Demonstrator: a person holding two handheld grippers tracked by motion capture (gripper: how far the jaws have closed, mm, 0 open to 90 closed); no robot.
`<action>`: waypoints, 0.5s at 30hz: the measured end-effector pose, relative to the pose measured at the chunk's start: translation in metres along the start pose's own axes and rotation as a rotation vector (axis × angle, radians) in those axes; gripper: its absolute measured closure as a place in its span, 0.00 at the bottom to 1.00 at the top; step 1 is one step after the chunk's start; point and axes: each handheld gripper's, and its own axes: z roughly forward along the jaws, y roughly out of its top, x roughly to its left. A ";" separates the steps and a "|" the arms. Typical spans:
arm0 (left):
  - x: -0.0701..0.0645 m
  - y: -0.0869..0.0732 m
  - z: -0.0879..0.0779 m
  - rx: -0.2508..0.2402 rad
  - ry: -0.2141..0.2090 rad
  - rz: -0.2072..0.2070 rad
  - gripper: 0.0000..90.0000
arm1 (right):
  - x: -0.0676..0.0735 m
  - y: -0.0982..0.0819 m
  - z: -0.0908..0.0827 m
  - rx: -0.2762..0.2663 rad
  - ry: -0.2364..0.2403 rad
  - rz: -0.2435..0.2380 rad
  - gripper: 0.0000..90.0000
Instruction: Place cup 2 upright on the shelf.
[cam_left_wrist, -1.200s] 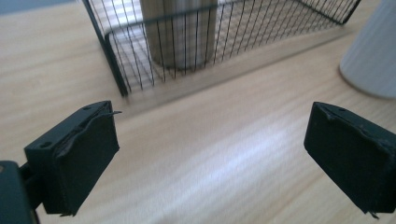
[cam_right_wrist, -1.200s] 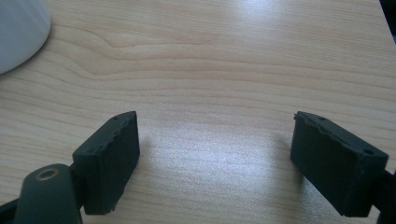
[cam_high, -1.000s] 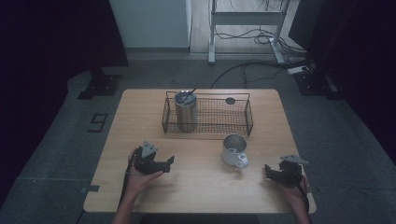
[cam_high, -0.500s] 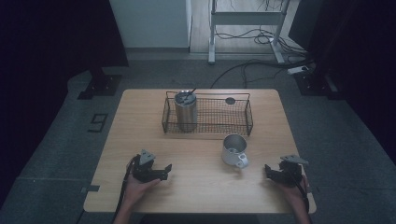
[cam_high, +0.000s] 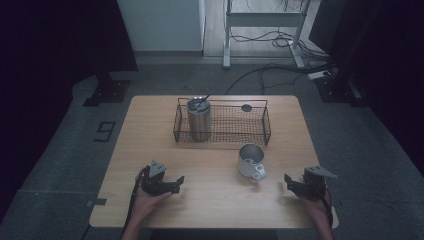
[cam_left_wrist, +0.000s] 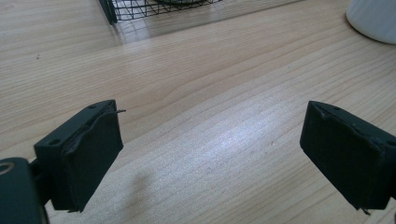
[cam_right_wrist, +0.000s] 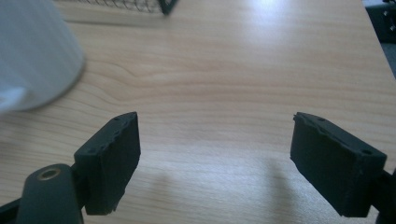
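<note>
Jaws on both grippers stand apart with nothing but bare wood between them. On the left gripper (cam_high: 176, 182), which rests in the person's left hand (cam_high: 146, 201) near the front left corner of the bench (cam_high: 150, 125), the two black jaws have just been closing a little, yet a broad strip of wood grain shows between them in the left gripper view (cam_left_wrist: 210, 154) and they hold nothing. The right gripper (cam_high: 290, 182), held in the right hand (cam_high: 317, 209) near the front right corner of the bench, likewise shows its jaws spread wide over empty wood in the right gripper view (cam_right_wrist: 215, 156); no thing is gripped or touched there either. A white mug (cam_high: 250, 161) lies tipped on its side on the bench between the two grippers, nearer the right one and toward the middle, with its open mouth tilted up toward the back edge and its handle toward the front edge; it lies well apart from both grippers. Behind it, along the back edge, stands a black wire basket (cam_high: 260, 131). A steel tumbler (cam_high: 199, 120) with a dark lid stands upright in the basket's left end. A small dark round thing (cam_high: 246, 107) lies just behind the basket near the back edge.
</note>
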 end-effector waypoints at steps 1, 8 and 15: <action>0.000 0.000 0.000 0.004 0.001 0.001 0.06 | 0.001 0.001 -0.002 -0.008 0.005 -0.003 0.18; 0.001 0.000 -0.004 -0.005 0.004 -0.010 0.07 | 0.014 0.010 -0.015 -0.067 0.050 -0.023 0.19; -0.001 0.000 -0.007 -0.014 -0.002 -0.002 0.08 | 0.024 0.014 -0.022 -0.087 0.105 -0.020 0.19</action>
